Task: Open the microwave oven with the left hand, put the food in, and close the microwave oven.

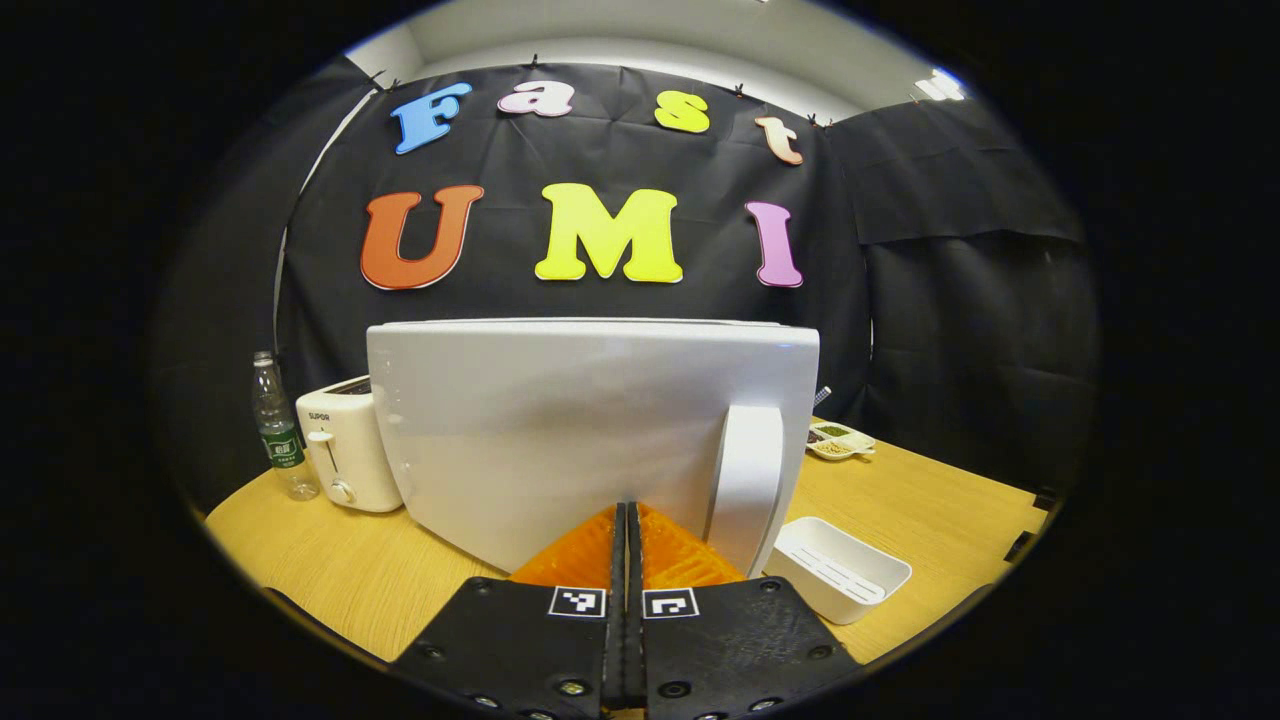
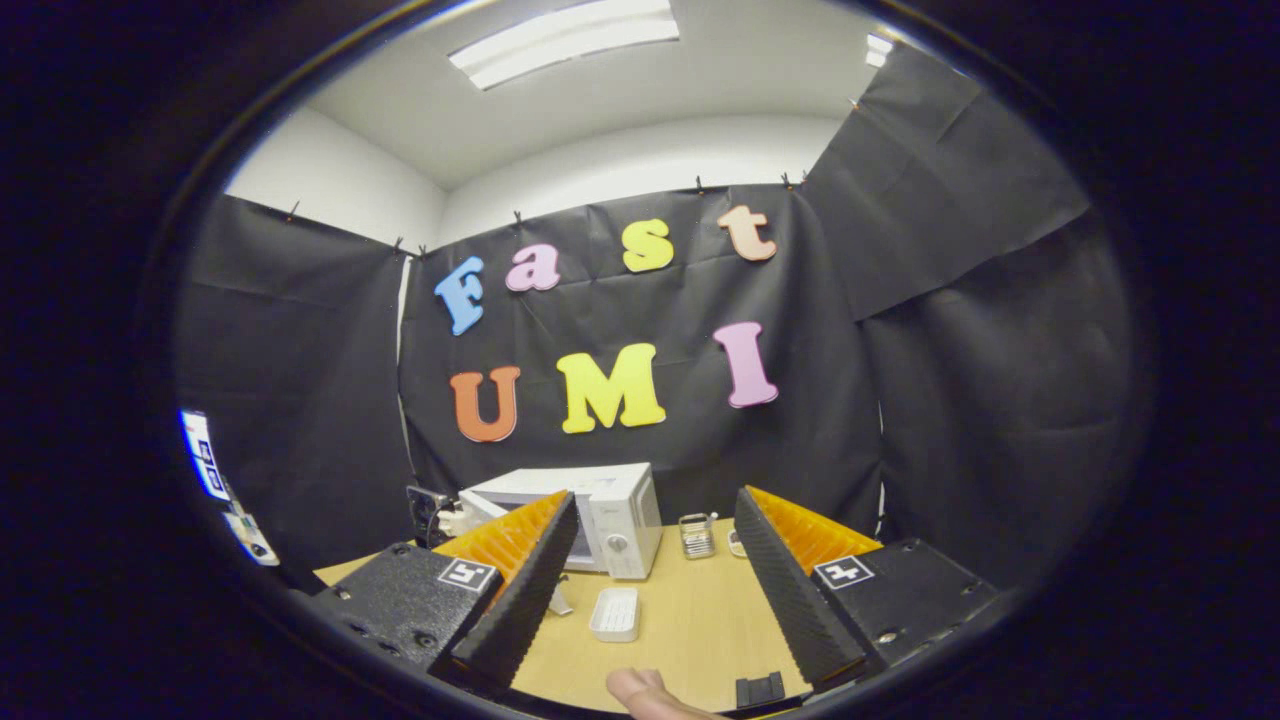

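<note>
Left gripper view: left gripper [image 1: 627,520] with its two fingers pressed together, nothing between them, tips right at the face of the microwave door [image 1: 590,430]. The door is one white panel with one upright handle [image 1: 745,480] at its right edge; whether the tips touch the panel, cannot tell. One microwave [image 2: 590,515] seen in the right gripper view, far back on the table [image 2: 690,625], left of centre.

On the table in the left gripper view: one toaster [image 1: 345,450] just left of the door, one bottle [image 1: 277,425] just left of the toaster, one white tray [image 1: 838,568] right of the handle, one small dish [image 1: 840,440] farther back right.

Right gripper view: right gripper [image 2: 650,590] spread wide, holding nothing, well back from the microwave. One white tray [image 2: 615,613] lies between its fingers, farther off. One small rack [image 2: 697,535] stands right of the microwave. One fingertip [image 2: 645,692] at the bottom edge.
</note>
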{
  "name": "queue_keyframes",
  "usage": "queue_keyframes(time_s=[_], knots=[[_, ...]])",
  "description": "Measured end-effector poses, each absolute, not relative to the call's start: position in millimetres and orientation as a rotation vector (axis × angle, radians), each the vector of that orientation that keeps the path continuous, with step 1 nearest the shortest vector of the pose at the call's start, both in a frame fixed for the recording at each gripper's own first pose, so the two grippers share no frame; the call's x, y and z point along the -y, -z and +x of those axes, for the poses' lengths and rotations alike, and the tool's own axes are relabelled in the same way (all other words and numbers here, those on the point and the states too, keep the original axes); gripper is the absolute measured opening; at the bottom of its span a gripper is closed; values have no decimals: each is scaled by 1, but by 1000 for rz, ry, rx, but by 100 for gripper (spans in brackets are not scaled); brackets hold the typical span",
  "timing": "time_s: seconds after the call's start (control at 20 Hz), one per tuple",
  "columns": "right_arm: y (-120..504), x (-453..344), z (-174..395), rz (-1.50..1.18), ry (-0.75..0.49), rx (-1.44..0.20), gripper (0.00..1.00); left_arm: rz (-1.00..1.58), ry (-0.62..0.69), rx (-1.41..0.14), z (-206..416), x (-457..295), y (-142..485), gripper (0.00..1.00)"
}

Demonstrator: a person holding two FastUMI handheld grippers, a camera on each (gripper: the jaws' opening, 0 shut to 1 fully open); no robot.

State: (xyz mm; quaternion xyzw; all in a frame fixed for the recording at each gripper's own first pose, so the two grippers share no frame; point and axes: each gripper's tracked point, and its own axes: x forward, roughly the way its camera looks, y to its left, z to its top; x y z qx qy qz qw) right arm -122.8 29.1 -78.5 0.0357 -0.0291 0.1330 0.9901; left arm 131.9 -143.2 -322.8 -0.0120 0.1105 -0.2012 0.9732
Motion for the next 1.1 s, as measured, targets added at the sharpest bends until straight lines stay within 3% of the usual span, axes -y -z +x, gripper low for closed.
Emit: queue_keyframes(time_s=[0.05, 0.1, 0.15, 0.2, 0.25, 0.3, 0.35, 0.45, 0.5, 0.6, 0.65, 0.7, 0.75, 0.8, 0.85, 0.9, 0.95, 1.0, 1.05, 1.1], knots=[[79, -29, -118, 72, -271, 54, 100, -23, 409, -225, 134, 149, 323, 0], [79, -28, -113, 76, -273, 49, 90, -17, 410, -222, 137, 153, 321, 0], [79, -26, -108, 78, -271, 46, 90, -12, 408, -216, 141, 157, 319, 0], [82, -23, -102, 79, -267, 42, 100, -18, 409, -220, 147, 162, 318, 0], [85, -21, -96, 82, -267, 37, 90, -30, 413, -230, 152, 167, 319, 0], [87, -22, -91, 86, -268, 32, 100, -45, 412, -229, 157, 171, 318, 0], [90, -21, -86, 88, -270, 27, 90, -55, 411, -232, 161, 175, 316, 0], [95, -17, -75, 82, -268, 19, 90, -55, 403, -237, 172, 183, 316, 0], [95, -14, -68, 71, -267, 22, 100, -51, 397, -236, 178, 186, 316, 0], [93, -6, -59, 50, -248, 29, 100, -60, 391, -238, 193, 193, 317, 0], [91, -2, -55, 41, -235, 35, 90, -62, 387, -242, 202, 197, 318, 0], [89, 1, -53, 32, -224, 40, 89, -57, 381, -247, 211, 200, 318, 0], [86, 1, -52, 19, -220, 44, 90, -51, 373, -250, 219, 203, 319, 0], [81, 2, -52, 8, -217, 50, 100, -45, 359, -254, 228, 205, 319, 0], [75, 4, -55, -5, -213, 59, 100, -47, 343, -272, 235, 206, 321, 0], [66, 5, -58, -16, -205, 76, 90, -53, 324, -284, 237, 207, 319, 0], [59, 9, -63, -22, -194, 94, 90, -58, 312, -284, 244, 210, 320, 0], [50, 11, -68, -22, -187, 113, 100, -61, 295, -313, 247, 210, 325, 0], [45, 12, -73, -20, -185, 128, 90, -83, 283, -302, 246, 210, 321, 1], [41, 13, -79, -21, -186, 139, 100, -96, 278, -316, 248, 212, 322, 2]])
